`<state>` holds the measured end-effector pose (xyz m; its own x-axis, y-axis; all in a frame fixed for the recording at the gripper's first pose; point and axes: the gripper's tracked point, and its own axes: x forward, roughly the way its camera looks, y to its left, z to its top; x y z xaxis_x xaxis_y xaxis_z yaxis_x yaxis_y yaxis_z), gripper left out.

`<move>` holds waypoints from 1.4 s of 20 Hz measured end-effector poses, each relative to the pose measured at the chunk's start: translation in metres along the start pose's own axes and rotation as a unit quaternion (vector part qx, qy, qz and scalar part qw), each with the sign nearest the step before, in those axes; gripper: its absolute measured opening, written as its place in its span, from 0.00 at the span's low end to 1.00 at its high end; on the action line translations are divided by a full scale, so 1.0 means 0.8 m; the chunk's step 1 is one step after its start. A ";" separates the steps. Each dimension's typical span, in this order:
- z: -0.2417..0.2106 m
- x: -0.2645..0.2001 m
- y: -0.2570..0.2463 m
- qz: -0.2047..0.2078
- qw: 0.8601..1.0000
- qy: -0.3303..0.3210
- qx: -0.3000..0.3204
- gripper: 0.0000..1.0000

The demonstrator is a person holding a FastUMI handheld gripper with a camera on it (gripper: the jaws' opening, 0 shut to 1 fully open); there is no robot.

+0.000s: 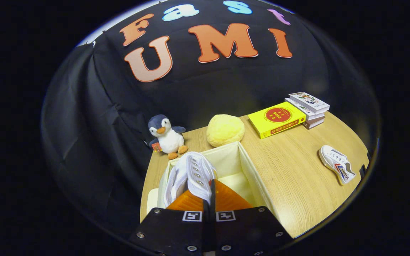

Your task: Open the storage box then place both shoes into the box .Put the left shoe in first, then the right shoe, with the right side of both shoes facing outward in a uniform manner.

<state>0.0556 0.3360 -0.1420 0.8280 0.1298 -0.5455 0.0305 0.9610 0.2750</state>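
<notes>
- Tongs (208, 193): fingers drawn nearly together, pinching the upper edge of a white lace-up canvas shoe (190, 174); a thin dark gap shows between them, with the shoe's fabric caught in it.
- White canvas shoe, first of the pair: held just ahead of the fingertips, sole side turned away, eyelet row facing the camera; it hangs over the mouth of the box, at its near left part. Whether it touches the box floor cannot be told.
- Cream fabric storage box (251, 167): open-topped, square, directly below and ahead of the tongs on the light wooden table (290, 185).
- Second white canvas shoe with red-and-blue side stripes (336, 164): lying on the table well off to the right of the tongs, apart from the box.
- Bystanders beyond the box: grey-and-white plush penguin (166, 137), round yellow plush cushion (225, 130), yellow book (277, 119), small stack of books (308, 108).
- Step in hand, as judged: lowering the first shoe into the box.
- Handling advice: lower straight down along the left wall, leaving room beside it for the second shoe; release only once the sole is settled, so the shoe does not tip.
</notes>
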 end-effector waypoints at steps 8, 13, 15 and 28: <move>-0.021 0.033 0.017 -0.030 0.999 0.009 0.012 0.00; -0.051 0.047 0.033 -0.022 0.999 0.024 0.022 0.00; -0.076 0.054 0.031 -0.027 0.998 0.062 0.006 0.02; -0.014 -0.007 -0.024 0.003 0.998 -0.006 -0.069 0.98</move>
<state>0.0440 0.3196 -0.1528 0.8349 0.1343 -0.5337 -0.0517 0.9846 0.1668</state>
